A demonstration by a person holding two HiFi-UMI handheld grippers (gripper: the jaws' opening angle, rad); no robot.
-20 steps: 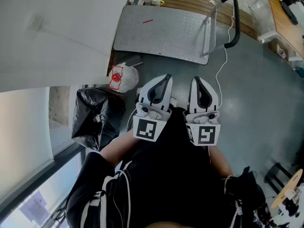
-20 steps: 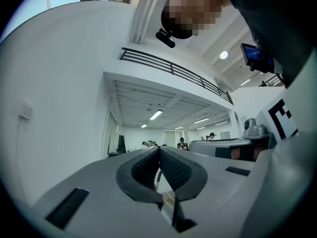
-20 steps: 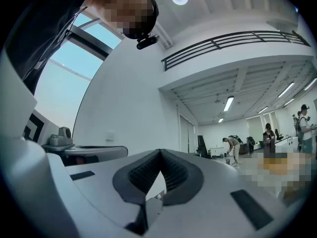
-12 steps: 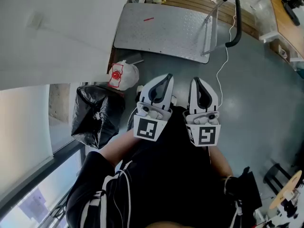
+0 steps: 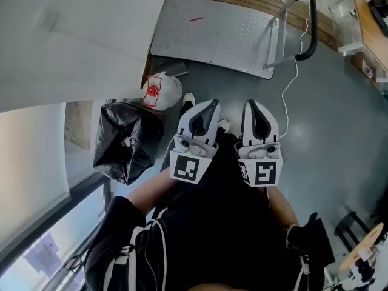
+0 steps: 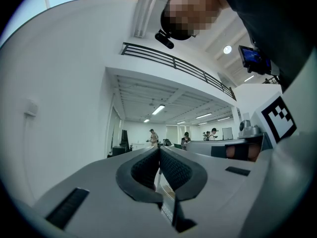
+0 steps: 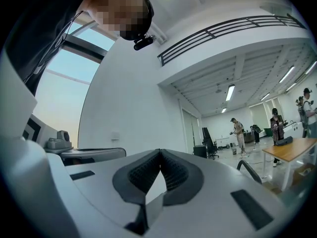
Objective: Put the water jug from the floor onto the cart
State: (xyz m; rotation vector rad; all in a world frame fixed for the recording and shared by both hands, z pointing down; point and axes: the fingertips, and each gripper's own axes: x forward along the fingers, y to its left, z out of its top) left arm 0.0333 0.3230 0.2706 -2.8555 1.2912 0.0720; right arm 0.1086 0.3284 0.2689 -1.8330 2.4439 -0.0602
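Black bin bag point(image 5: 126, 143) sat on the floor off the cart's point(image 5: 212, 38) near-left corner, by the wall. Next to it the water jug point(image 5: 161, 92), white w/ red cap, was on the floor just beside that same corner, between bag and cart, not on the deck.

L gripper point(image 5: 210, 105) was held close to the person's torso, level, nose aimed at the cart's near edge but well short of it, marker cube up. Its jaws were pressed together, pads point(image 6: 146, 167) meeting w/ nothing btwn them.

R gripper point(image 5: 251, 106) sat just beside it, parallel, in the same level pose, equally short of the cart. Its pads point(image 7: 173, 171) were likewise closed tip to tip on nothing. Both forearms were tucked in against the body. Neither gripper touched the jug.

A white cable point(image 5: 291, 86) trailed over the floor below the cart's handle point(image 5: 308, 26), right of the R gripper.
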